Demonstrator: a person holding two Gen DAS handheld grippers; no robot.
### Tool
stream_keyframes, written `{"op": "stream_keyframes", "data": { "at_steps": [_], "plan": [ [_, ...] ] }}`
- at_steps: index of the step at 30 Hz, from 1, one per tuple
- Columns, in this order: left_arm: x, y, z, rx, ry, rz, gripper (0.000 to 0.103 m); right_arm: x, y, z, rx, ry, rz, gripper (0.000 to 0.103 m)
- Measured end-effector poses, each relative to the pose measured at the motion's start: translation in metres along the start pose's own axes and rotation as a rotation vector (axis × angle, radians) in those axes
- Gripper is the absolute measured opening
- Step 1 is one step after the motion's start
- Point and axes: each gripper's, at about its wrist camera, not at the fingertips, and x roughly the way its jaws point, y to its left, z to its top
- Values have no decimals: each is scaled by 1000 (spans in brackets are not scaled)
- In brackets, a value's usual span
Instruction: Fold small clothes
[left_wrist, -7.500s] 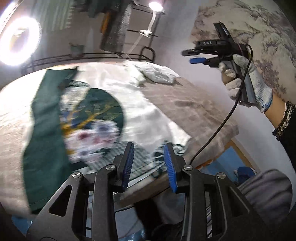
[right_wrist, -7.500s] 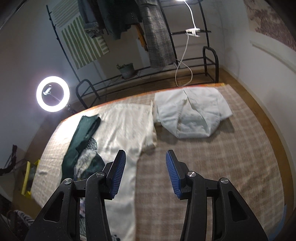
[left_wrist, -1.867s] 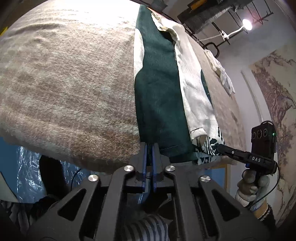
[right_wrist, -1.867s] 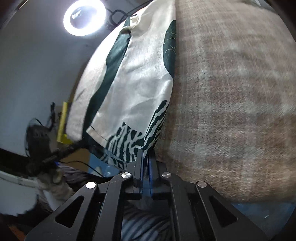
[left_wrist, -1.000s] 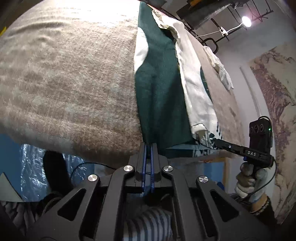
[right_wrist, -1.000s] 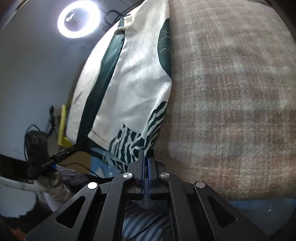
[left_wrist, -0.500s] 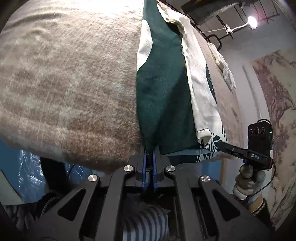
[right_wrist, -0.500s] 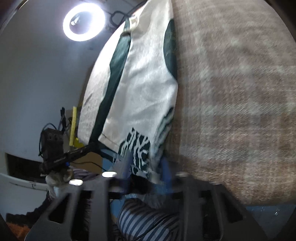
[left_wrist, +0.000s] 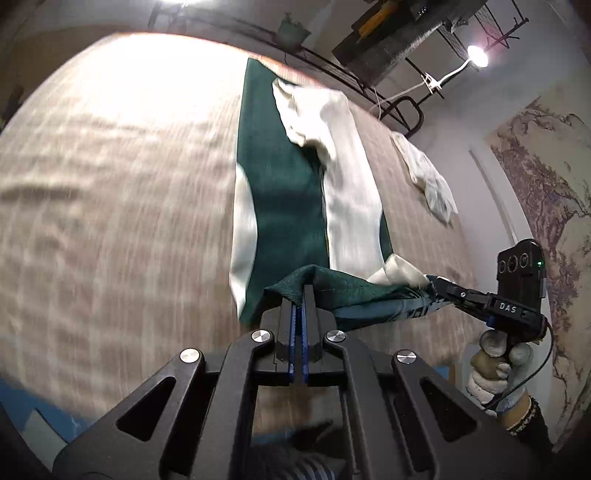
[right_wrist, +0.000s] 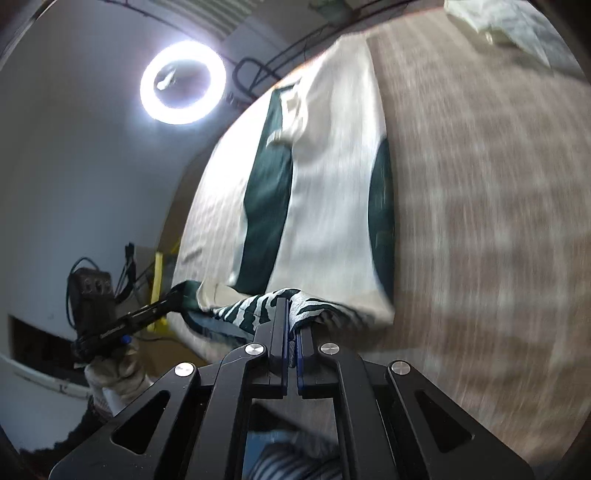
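Note:
A long green and cream garment (left_wrist: 288, 192) lies lengthwise on the brown plaid bed cover (left_wrist: 110, 221). My left gripper (left_wrist: 300, 295) is shut on its near left green hem corner, lifted off the bed. My right gripper (right_wrist: 291, 314) is shut on the near right corner with the zebra print (right_wrist: 258, 306). Each gripper shows in the other's view: the right gripper (left_wrist: 439, 286) at the right, the left gripper (right_wrist: 177, 295) at the left. The hem hangs stretched between them above the garment's lower part (right_wrist: 332, 221).
A crumpled white garment (left_wrist: 428, 177) lies further back on the bed, also in the right wrist view (right_wrist: 517, 22). A ring light (right_wrist: 183, 83) stands to the left of the bed. A clothes rack (left_wrist: 406, 22) stands behind the bed. A wall is on the right.
Both grippers have lifted the near hem off the bed edge and carried it up and forward over the garment. The views are blurred with motion.

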Motion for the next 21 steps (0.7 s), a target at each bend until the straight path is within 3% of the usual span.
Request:
{"op": "stream_keyframes", "data": {
  "at_steps": [10,20,21],
  "plan": [
    [57,18,67,-44,14,60,0,30,-7,91,6,-60,-72,2],
    [85,18,100,15,-27,104,0,56,-29,124,54,-71,-160,2],
    [86,17,101,24,-31,112,5,55,-29,124,44,-77,-167,3]
  ]
}}
